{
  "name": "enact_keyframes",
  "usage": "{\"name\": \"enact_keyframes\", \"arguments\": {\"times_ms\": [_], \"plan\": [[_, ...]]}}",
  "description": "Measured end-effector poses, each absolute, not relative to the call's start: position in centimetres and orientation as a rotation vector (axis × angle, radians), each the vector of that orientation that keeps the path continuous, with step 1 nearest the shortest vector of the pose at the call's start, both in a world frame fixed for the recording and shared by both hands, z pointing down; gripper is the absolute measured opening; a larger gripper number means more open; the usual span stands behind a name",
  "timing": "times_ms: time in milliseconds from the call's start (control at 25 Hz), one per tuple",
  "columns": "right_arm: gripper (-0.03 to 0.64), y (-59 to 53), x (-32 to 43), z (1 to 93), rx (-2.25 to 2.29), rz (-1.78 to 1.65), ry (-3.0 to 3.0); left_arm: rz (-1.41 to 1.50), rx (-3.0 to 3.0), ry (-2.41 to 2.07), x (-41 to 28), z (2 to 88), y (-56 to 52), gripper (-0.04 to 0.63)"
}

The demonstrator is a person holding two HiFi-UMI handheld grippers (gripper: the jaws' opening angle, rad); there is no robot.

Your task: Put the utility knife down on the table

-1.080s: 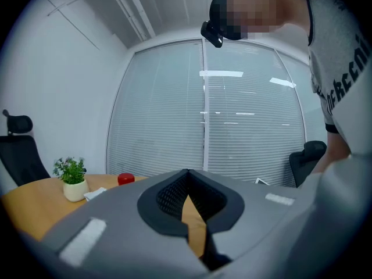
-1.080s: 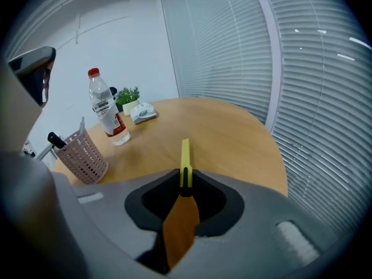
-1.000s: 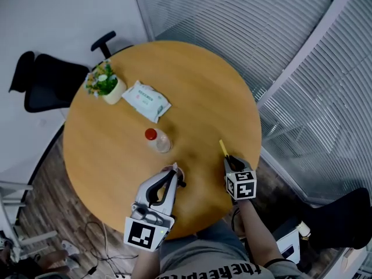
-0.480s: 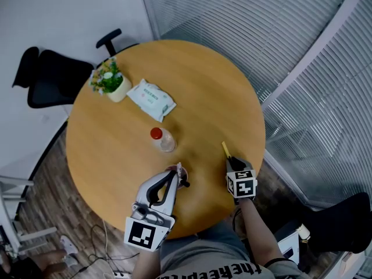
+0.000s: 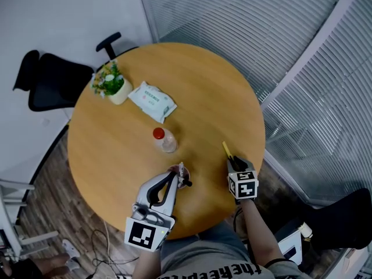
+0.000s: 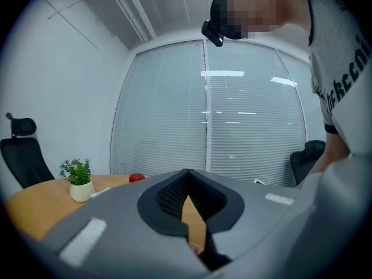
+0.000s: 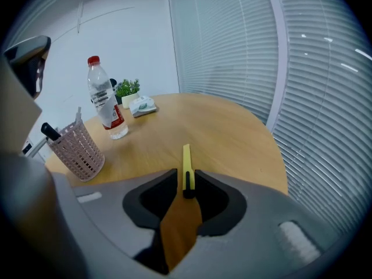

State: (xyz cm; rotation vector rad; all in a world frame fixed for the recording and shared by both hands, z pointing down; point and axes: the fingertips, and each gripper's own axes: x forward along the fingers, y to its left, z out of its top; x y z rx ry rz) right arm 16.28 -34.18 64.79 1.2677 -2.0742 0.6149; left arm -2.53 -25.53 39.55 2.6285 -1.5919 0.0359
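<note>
Between the grey jaws of the right gripper (image 7: 186, 179), the utility knife (image 7: 186, 158) is yellow with a black slider. Left of them stand a pinkish lattice basket (image 7: 78, 147) and a clear, red-capped water bottle (image 7: 104, 106), its label seemingly red and white, on the honey-brown table (image 7: 232, 132).

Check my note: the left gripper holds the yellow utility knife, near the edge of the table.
Wrong gripper. The right gripper holds the yellow utility knife, near the edge of the table; the right gripper view shows it between those jaws.
</note>
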Motion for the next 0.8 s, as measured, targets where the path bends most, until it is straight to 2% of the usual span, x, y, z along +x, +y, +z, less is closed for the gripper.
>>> {"name": "enact_keyframes", "arguments": {"times_ms": [80, 200, 800], "plan": [[0.093, -34.0, 16.2, 63.8, 1.299, 0.614, -2.106, 0.037, 2.637, -1.582, -2.6, 39.5, -25.4, 0.014], [0.003, -33.3, 15.9, 61.9, 1.345, 0.617, -2.167, 0.020, 2.664, -1.555, -2.4, 39.2, -25.1, 0.014], [0.002, -28.7, 15.4, 52.0, 1.578, 0.543, -2.402, -0.013, 2.782, -1.416, -1.8, 37.6, -22.9, 0.014]]}}
